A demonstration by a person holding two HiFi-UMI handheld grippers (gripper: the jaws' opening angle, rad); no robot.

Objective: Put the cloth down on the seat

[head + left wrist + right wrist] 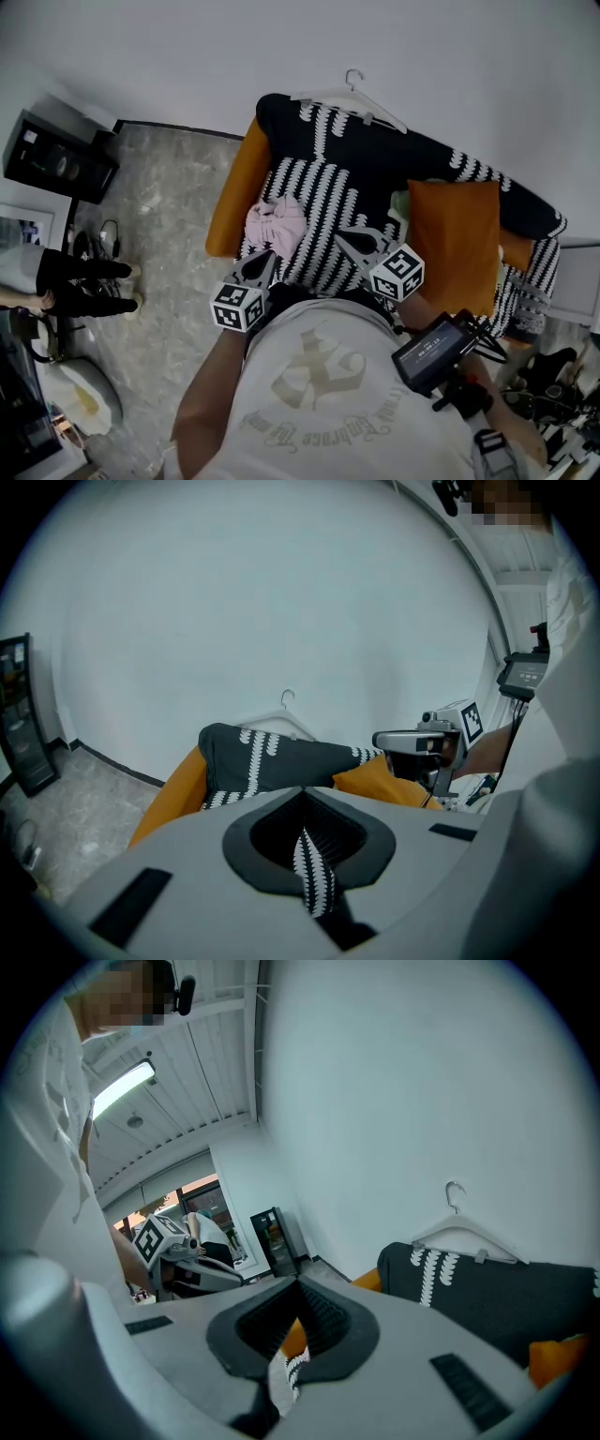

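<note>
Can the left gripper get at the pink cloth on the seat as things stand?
Probably yes. The pink cloth lies uncovered on the seat right ahead of the left gripper, with nothing between them; its shut jaws would have to open first.

The left gripper and the right gripper are held side by side at the centre of the frame, pointed toward the upper edge. Both pairs of jaws are closed together, empty. A bare left forearm is extended from the lower left.
</note>
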